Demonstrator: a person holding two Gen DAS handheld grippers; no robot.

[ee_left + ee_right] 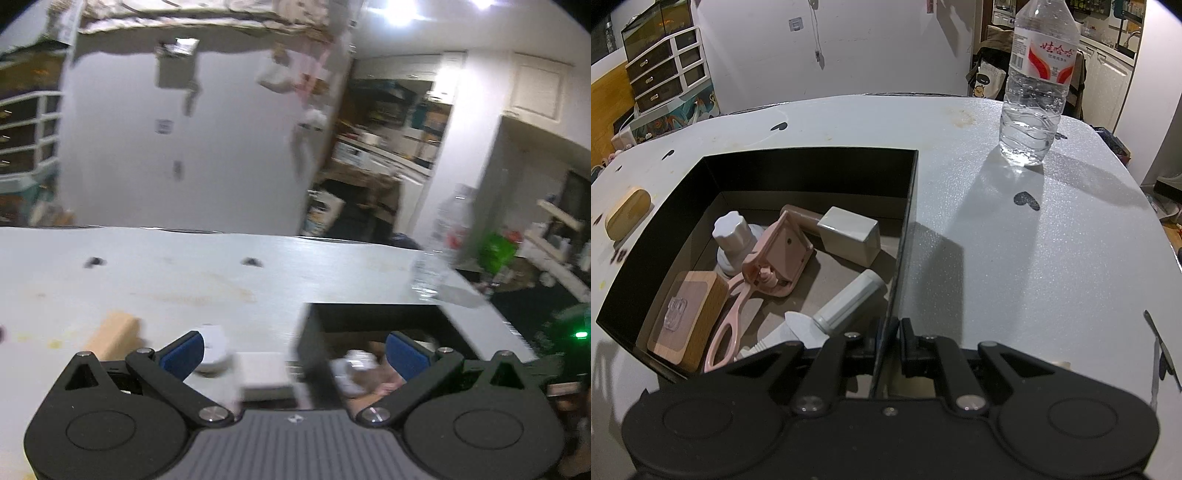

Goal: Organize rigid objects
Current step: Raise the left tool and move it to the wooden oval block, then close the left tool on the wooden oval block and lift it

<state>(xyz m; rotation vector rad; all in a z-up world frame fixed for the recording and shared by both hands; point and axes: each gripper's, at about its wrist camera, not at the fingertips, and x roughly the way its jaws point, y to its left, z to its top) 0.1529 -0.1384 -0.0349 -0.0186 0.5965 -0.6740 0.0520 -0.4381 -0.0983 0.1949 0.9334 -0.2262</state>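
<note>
A black open box (912, 206) stands on the white table (1015, 258). In it lie a pink holder (779, 258), a white block (849, 236), a white knob (733, 230), a white tube (849, 302) and a wooden block with a clear hook (689, 314). My right gripper (888, 343) is shut on the box's right wall near its front corner. My left gripper (293, 350) is open and empty above the table, by the box's left wall (314, 354). Under it lie a wooden block (112, 334), a white round piece (214, 347) and a white flat block (264, 374).
A clear water bottle (1034, 92) stands at the table's far right; it also shows blurred in the left wrist view (439, 251). Another wooden block (628, 214) lies left of the box. A thin metal tool (1161, 347) lies at the right edge. Drawers (665, 70) stand behind.
</note>
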